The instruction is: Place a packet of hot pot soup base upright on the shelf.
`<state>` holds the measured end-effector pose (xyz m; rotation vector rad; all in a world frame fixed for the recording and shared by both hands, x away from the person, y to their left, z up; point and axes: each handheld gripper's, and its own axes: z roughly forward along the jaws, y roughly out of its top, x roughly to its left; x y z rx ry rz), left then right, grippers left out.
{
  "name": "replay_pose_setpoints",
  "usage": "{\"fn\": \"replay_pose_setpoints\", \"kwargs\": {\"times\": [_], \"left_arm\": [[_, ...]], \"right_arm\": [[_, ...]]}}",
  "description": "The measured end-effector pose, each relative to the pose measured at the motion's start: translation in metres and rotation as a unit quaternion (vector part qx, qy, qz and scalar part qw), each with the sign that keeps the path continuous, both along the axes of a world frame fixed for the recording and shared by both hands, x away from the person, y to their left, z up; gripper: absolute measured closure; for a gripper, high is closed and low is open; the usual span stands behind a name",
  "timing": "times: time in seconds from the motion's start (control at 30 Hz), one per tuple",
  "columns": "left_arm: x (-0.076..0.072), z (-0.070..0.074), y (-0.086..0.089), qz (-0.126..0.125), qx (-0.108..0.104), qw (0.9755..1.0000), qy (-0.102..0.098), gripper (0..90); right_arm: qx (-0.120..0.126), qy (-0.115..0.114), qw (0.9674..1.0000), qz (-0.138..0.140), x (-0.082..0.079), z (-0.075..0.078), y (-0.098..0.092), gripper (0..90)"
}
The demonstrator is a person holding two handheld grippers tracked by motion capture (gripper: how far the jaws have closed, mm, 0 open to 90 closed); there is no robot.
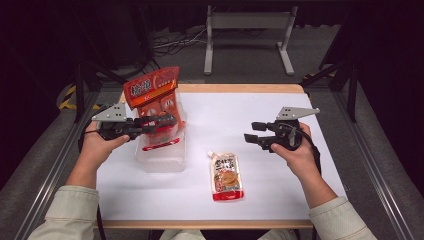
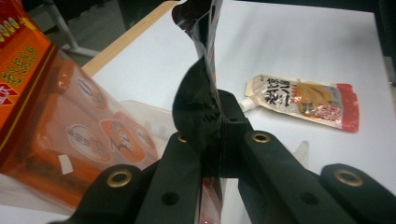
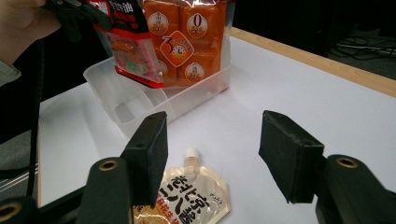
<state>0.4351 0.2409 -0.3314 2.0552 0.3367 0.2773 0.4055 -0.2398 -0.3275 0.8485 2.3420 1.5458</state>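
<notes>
Left gripper pinching a red packet edge-on above the clear bin, right gripper spread, spout pouch cut off.

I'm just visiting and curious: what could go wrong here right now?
The left tool pinches only the edge of a thin red pouch above the clear tub, so it might slip out. Lowering it could also topple the tall orange bag standing in that tub.
</notes>
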Motion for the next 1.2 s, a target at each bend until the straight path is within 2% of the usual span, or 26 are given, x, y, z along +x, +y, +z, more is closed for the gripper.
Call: {"fn": "replay_pose_setpoints", "kwargs": {"times": [0.13, 0.23, 0.43, 0.53, 0.6, 0.83, 1.07, 1.2], "left_arm": [[0.0, -0.001, -0.001, -0.012, -0.002, 0.9999, 0.008, 86.6], [0.003, -0.004, -0.004, -0.006, 0.011, 0.9999, 0.005, 85.3], [0.006, -0.007, -0.007, -0.001, 0.008, 1.0, 0.006, 85.1], [0.008, -0.01, -0.007, 0.003, 0.011, 0.9999, 0.012, 84.8], [0.009, -0.015, -0.009, 0.009, 0.022, 0.9995, 0.022, 84.0], [0.01, -0.024, -0.012, 0.015, 0.044, 0.9984, 0.032, 83.8], [0.011, -0.03, -0.009, 0.025, 0.045, 0.9977, 0.043, 83.8], [0.01, -0.033, -0.005, 0.039, 0.053, 0.9964, 0.053, 83.2]], "right_arm": [[0.0, 0.002, 1.0, 0.0, 0.0, -0.001, 0.0, 42.1], [0.001, 0.003, 1.0, 0.001, 0.001, -0.002, 0.001, 41.9], [0.002, 0.004, 1.0, 0.002, 0.001, -0.003, 0.001, 41.5], [0.003, 0.005, 1.0, 0.002, 0.001, -0.004, 0.001, 41.4], [0.003, 0.006, 1.0, 0.003, 0.001, -0.004, 0.001, 41.3], [0.002, 0.009, 0.9999, 0.004, 0.002, -0.008, 0.001, 41.0], [0.0, 0.013, 0.9999, 0.006, 0.002, -0.012, 0.003, 40.8], [-0.001, 0.014, 0.9999, 0.007, 0.003, -0.014, 0.005, 40.3]]}}
